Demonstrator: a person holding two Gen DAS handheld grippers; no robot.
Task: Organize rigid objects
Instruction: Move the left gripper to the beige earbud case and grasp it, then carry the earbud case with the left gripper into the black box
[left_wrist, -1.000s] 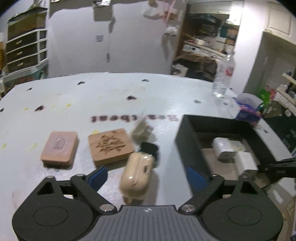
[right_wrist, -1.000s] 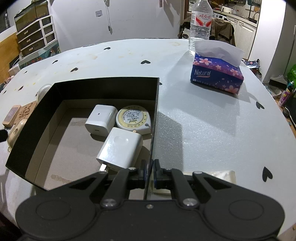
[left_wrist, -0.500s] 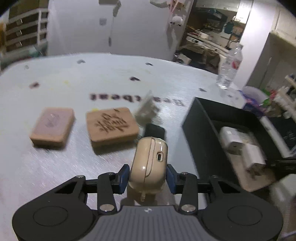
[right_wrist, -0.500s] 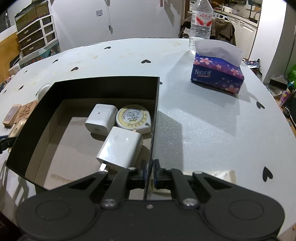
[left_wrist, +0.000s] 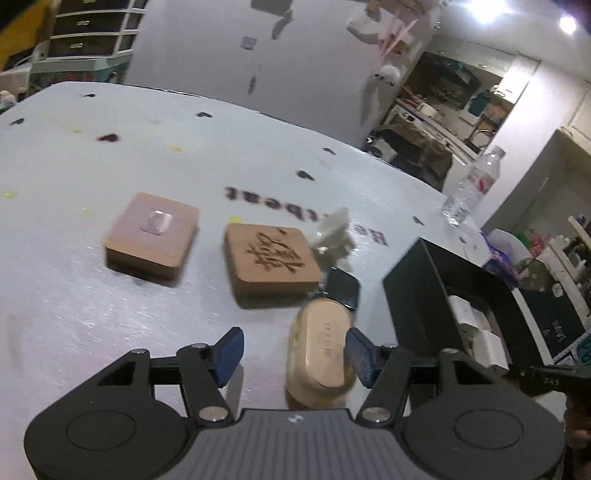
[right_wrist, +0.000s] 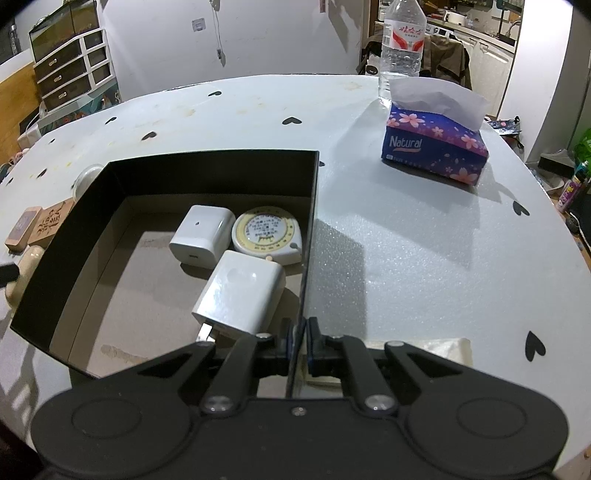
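My left gripper (left_wrist: 293, 354) is open, and a beige earbud case (left_wrist: 320, 349) lies on the table between its fingers, against the right pad. Ahead lie a carved wooden block (left_wrist: 271, 258), a pink block (left_wrist: 153, 232), a white plug (left_wrist: 332, 230) and a small black item (left_wrist: 341, 288). My right gripper (right_wrist: 299, 341) is shut on the near wall of the black box (right_wrist: 310, 206). The box holds two white chargers (right_wrist: 203, 236) (right_wrist: 240, 295) and a round tape measure (right_wrist: 267, 234). The box also shows at the right in the left wrist view (left_wrist: 417, 295).
A tissue box (right_wrist: 434, 146) and a water bottle (right_wrist: 400, 44) stand on the far right of the white table (right_wrist: 406, 240). A drawer unit (right_wrist: 74, 70) stands beyond the table's left edge. A beige cloth (right_wrist: 424, 349) lies under my right gripper.
My left gripper shut on the earbud case half a second ago, and now it has opened; the case sits by the right pad. The right gripper has not moved.
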